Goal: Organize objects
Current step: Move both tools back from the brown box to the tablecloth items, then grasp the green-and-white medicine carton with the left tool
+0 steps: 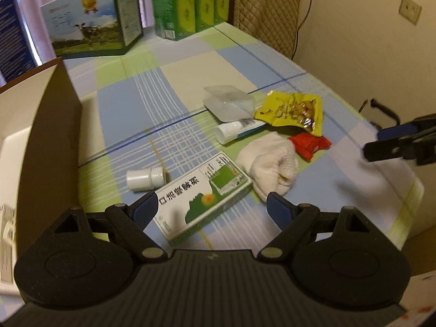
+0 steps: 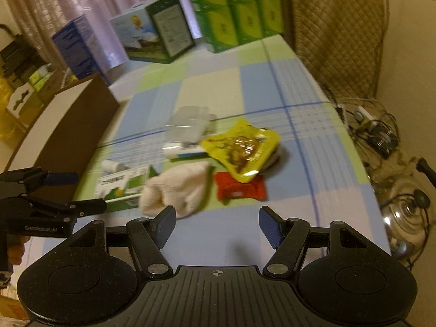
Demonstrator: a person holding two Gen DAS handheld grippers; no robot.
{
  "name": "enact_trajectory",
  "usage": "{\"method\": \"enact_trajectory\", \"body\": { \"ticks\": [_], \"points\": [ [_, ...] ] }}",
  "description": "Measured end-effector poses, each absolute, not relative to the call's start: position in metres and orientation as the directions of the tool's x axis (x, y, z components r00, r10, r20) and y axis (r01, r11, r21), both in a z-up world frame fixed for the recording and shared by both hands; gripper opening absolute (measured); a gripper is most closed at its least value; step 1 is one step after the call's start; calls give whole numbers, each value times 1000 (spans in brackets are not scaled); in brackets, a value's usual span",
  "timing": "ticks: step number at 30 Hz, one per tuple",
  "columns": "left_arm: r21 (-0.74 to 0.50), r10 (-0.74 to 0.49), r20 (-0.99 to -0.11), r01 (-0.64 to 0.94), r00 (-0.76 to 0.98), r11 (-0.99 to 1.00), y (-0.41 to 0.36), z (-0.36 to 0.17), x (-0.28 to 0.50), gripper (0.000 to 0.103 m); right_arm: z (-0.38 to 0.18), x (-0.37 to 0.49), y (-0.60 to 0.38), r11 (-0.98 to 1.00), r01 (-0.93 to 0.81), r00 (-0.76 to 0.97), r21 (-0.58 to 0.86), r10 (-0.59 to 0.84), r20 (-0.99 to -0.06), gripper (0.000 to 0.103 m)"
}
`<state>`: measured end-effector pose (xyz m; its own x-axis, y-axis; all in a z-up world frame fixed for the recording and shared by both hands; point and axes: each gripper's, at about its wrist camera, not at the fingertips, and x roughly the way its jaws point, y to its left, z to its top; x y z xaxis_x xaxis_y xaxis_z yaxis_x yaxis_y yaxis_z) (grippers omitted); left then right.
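Note:
Several items lie on the checked tablecloth (image 1: 169,87). My left gripper (image 1: 212,204) is open, low over the near end of a green and white medicine box (image 1: 204,193). A small white bottle (image 1: 145,178) lies on its side left of that box. A rolled white cloth (image 1: 272,169), a red packet (image 1: 310,144), a yellow snack bag (image 1: 294,111), a white tube (image 1: 234,132) and a clear plastic box (image 1: 229,103) lie beyond. My right gripper (image 2: 217,222) is open, just short of the white cloth (image 2: 177,188) and the red packet (image 2: 239,188).
A brown cardboard box (image 1: 46,125) stands open at the table's left edge. A milk carton case (image 1: 90,24), green packs (image 1: 188,2) and a blue box (image 2: 79,46) stand at the far end. A quilted chair back (image 2: 335,24) and floor cables (image 2: 376,133) are at the right.

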<state>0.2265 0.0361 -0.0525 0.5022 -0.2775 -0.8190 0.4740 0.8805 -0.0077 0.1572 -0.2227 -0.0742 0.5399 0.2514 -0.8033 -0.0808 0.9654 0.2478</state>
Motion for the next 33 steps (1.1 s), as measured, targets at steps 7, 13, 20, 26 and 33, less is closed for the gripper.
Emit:
{"method": "enact_trajectory", "body": {
  "ticks": [7, 13, 20, 26, 33],
  "points": [
    [25, -267, -836, 520, 480, 854, 27, -76, 255, 84, -81, 157, -241, 971, -9, 538, 237, 205, -818, 65],
    [6, -279, -854, 544, 440, 839, 24, -93, 274, 84, -84, 157, -249, 970, 24, 534, 240, 191, -824, 65],
    [-53, -315, -864, 550, 393, 833, 28, -103, 270, 83, -87, 159, -247, 969, 29, 526, 245, 194, -828, 65],
    [-130, -308, -898, 479, 315, 868, 41, -117, 253, 69, -89, 163, -245, 969, 13, 520, 246, 203, -830, 65],
    [-99, -267, -894, 421, 361, 902, 36, -112, 250, 66, -94, 168, -243, 971, -11, 511, 239, 211, -833, 65]
  ]
}}
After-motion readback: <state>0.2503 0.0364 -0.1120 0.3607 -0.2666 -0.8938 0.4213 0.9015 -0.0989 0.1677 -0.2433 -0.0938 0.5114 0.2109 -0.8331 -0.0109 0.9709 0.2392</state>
